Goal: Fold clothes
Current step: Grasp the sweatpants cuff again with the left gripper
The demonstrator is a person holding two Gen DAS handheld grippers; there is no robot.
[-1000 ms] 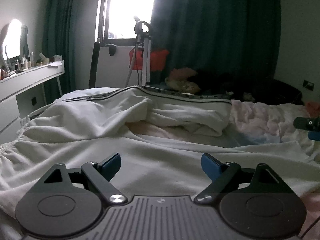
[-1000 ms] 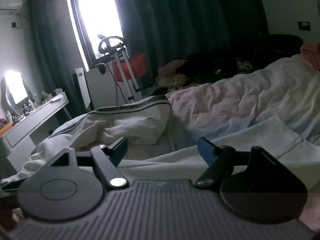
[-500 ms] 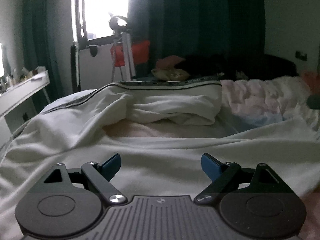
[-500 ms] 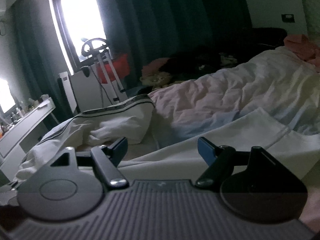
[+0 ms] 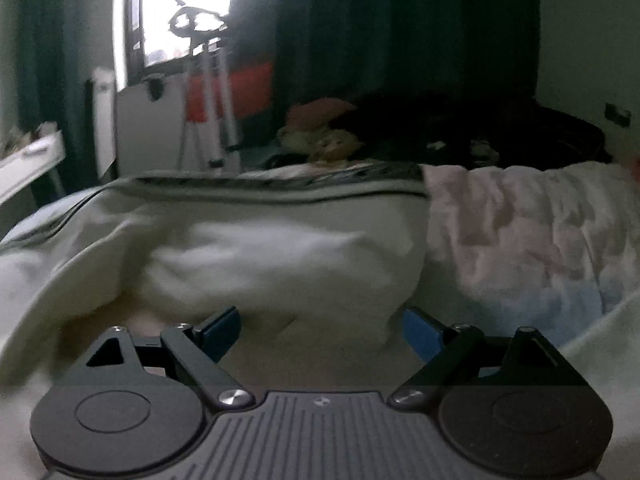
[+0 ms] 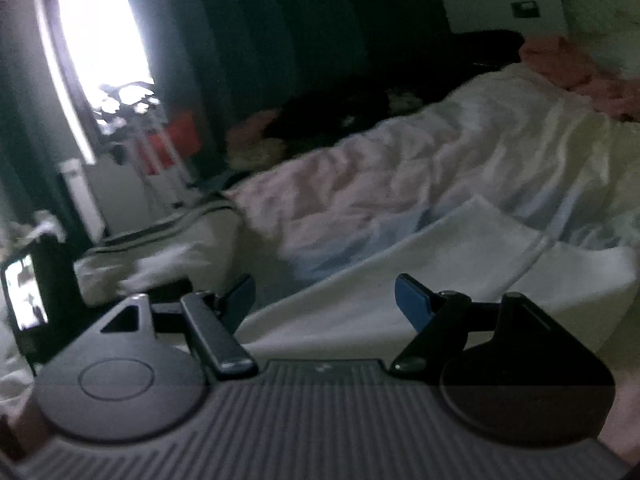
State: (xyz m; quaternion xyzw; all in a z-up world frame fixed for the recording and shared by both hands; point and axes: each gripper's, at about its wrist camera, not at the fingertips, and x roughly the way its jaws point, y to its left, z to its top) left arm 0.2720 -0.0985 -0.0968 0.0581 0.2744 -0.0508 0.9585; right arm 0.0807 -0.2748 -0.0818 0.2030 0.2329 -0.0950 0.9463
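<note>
The left claw (image 5: 320,328) stands wide and empty, a bunched white garment (image 5: 280,256) just ahead of its blue tips on the bed (image 5: 520,232); the right claw (image 6: 324,300) stands wide and empty too, white cloth (image 6: 460,256) spread flat just ahead.

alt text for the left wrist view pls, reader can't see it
The left gripper hangs open, nothing between its blue pads, just above a crumpled white garment with a dark striped band, spread on a bed. A pale pink quilt lies to its right; dark curtains and a bright window stand behind.
</note>
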